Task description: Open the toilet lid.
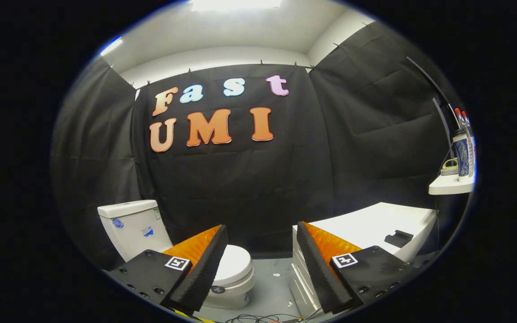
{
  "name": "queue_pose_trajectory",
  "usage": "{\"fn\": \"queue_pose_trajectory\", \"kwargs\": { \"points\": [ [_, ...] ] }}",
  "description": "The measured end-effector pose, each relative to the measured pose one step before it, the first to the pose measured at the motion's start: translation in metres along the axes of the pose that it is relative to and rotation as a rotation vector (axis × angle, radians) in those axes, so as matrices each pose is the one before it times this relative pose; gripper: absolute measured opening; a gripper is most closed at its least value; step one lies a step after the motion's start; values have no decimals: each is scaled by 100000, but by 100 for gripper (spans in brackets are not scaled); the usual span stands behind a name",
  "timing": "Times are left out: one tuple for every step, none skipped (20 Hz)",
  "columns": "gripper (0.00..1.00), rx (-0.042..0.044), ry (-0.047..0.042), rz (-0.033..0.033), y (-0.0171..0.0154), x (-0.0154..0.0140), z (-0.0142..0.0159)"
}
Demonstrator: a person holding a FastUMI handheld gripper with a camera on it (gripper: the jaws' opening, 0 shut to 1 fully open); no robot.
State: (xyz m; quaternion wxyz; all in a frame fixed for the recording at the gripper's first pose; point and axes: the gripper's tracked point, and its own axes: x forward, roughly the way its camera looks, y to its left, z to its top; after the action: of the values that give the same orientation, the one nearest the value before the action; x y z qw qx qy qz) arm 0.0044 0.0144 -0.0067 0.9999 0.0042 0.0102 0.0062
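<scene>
Hand-held gripper point(260, 229) fingers spread open on nothing, closed toilet lid point(236, 264) beyond, white counter point(375, 224) right, cables point(258, 318) on floor.

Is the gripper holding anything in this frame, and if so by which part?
Nothing is held. The gripper is open, fingers apart, with the closed white ceramic toilet beyond them, untouched.

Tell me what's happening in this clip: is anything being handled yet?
Nothing is being handled yet. A person's hand-held gripper is open, its fingers spread wide and holding nothing. The toilet stands on the floor ahead, partly behind one of the fingers, with its lid down and its tank against the black cloth wall. A white counter sits on the other side, with bottles on a small shelf above it. Opening the lid has not begun.
</scene>
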Motion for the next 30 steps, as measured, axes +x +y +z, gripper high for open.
{"fn": "queue_pose_trajectory", "kwargs": {
  "points": [
    [98,237,-436,861,502,86,135],
    [98,-272,-496,557,256,244,210],
    [98,-752,-783,20,124,358,117],
    [97,-279,-436,-938,-271,384,115],
    [97,545,-36,-493,-158,568,-14],
    [97,1415,-671,-213,179,587,336],
    [97,1813,-780,151,207,915,189],
    [97,1357,-1005,690,361,1014,131],
    [97,898,-614,311,320,1124,-229],
    [97,780,1023,-427,-27,1047,-704],
    [98,1316,1894,-647,145,1079,-986],
    [98,1558,1124,-515,71,896,-724],
    [98,1331,550,-248,297,632,-537],
    [98,751,551,61,495,575,-670],
    [98,699,820,52,351,514,-571],
    [98,612,1242,1165,589,506,-659],
    [98,40,1972,2105,830,531,-818],
    [98,259,1362,1108,432,130,-845],
    [98,1167,876,59,87,344,-723],
    [98,2631,1175,-629,-220,195,-816],
    [98,3377,1265,532,16,191,-1049],
    [99,3791,1538,636,143,29,-1278],
    [99,3105,1686,787,-56,95,-1383],
    [99,2147,2265,163,-268,114,-1581],
    [99,964,1347,-13,-355,317,-1270],
    [99,1075,1511,5,-476,172,-1105],
    [99,1495,4427,722,-148,-124,-1836],
    [99,1680,2436,730,-73,197,-1270],
    [99,1590,2254,647,-239,309,-1352],
    [99,1247,1711,397,-395,16,-1092]
  ]
}}
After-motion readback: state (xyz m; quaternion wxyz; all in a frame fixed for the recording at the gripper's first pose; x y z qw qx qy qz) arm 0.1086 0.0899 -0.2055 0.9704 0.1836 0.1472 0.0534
